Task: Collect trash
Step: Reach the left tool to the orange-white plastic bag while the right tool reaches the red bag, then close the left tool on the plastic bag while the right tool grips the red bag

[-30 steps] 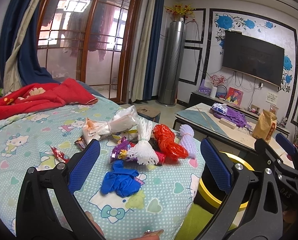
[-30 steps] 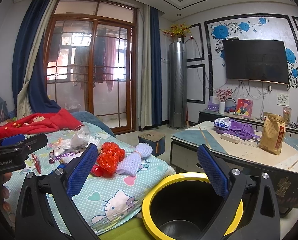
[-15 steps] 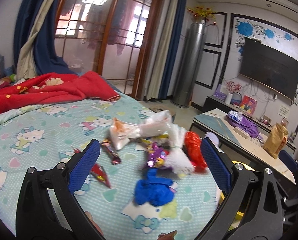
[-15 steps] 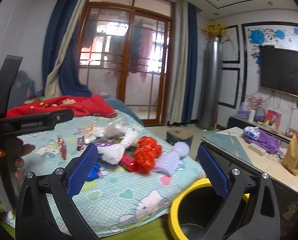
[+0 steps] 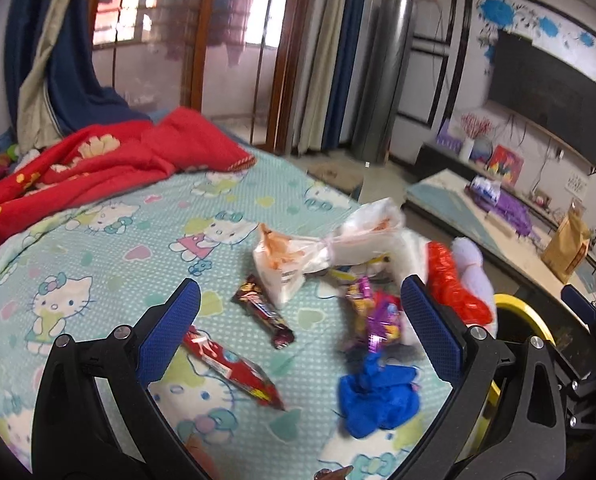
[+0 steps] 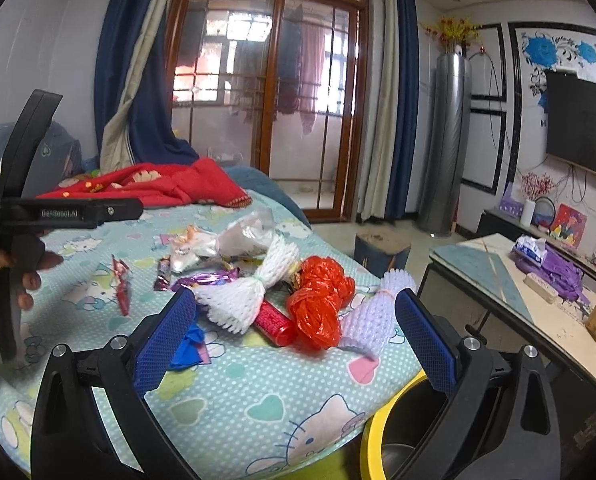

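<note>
Though blurred, two candy bars [image 5: 264,310], one glove [image 5: 377,400].

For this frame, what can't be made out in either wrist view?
- Yellow-rimmed bin: its contents, cut off by the right wrist view's bottom edge and the right gripper.
- Wrapper print: the brown candy bar is motion-blurred in the left wrist view.
- Blue crumpled item: half hidden behind a finger, right wrist view.

Daylit glass doors [image 6: 266,104] — blue curtains [image 6: 138,72], wall television [image 5: 549,92]
</note>
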`<state>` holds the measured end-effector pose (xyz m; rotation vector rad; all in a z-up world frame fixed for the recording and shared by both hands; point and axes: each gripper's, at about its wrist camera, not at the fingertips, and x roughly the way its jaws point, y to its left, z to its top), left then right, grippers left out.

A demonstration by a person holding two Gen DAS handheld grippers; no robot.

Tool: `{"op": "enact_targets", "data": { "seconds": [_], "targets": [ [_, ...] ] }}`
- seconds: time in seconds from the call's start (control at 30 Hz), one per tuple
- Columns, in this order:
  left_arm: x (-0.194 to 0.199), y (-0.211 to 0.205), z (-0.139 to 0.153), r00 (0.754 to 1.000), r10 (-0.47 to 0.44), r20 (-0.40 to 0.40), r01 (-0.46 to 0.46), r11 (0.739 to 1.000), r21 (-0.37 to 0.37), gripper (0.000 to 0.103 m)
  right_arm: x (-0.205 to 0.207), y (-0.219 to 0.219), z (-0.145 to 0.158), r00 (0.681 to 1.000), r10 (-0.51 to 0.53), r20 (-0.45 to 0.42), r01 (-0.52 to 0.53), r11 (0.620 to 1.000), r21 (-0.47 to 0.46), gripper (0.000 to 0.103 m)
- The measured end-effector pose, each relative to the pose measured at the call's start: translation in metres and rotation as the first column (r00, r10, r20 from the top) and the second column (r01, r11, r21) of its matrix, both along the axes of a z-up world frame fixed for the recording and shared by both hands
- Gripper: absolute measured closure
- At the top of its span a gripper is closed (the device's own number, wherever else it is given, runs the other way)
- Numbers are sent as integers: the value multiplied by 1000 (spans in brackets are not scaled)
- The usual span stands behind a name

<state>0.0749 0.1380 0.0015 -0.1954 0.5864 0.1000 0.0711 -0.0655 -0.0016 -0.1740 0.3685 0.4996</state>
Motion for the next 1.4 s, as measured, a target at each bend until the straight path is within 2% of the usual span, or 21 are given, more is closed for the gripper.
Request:
{"op": "enact_targets", "data": {
  "seconds": [0.27, 0.33, 0.4, 0.5, 0.63, 0.8, 0.87, 0.97, 1.07, 1.1, 1.3, 1.4],
  "targets": [
    [56, 34, -11, 996, -24, -91, 17, 997, -77, 11, 40, 4, -12, 995, -40, -95, 38, 999, -26, 6],
    [69, 39, -14, 993, -27, -116, 16, 995, -100, 11, 49, 5, -18, 992, -44, -120, 39, 998, -44, 10],
    [78, 41, -18, 991, -35, -131, 21, 994, -111, 11, 58, 7, -24, 988, -48, -149, 39, 997, -61, 20],
    [92, 47, -26, 986, -51, -157, 25, 986, -164, 11, 66, 8, -31, 981, -48, -188, 36, 997, -65, 29],
    [111, 60, -37, 978, -65, -199, 12, 967, -255, 11, 73, 14, -40, 975, -34, -217, 14, 996, -93, 35],
    [126, 72, -51, 968, -61, -243, -18, 951, -309, 13, 80, 16, -50, 966, -37, -256, 10, 994, -108, 43],
    [130, 75, -55, 964, -70, -255, -20, 942, -334, 18, 80, 15, -51, 964, -33, -265, 7, 995, -97, 50],
    [135, 77, -61, 961, -104, -257, -5, 921, -390, 26, 81, 16, -52, 959, -9, -282, -18, 996, -92, 67],
    [137, 79, -68, 958, -133, -254, 0, 886, -464, 33, 81, 17, -53, 956, 4, -293, -30, 996, -85, 80],
    [138, 79, -69, 957, -138, -254, 2, 881, -472, 33, 80, 17, -53, 955, 8, -296, -34, 996, -83, 83],
    [130, 78, -71, 964, -129, -233, -1, 874, -487, 77, 73, 17, -50, 961, 27, -274, -48, 997, -68, 91],
    [126, 79, -68, 968, -130, -216, 7, 870, -493, 83, 69, 16, -46, 966, 33, -255, -49, 997, -58, 92]
  ]
}}
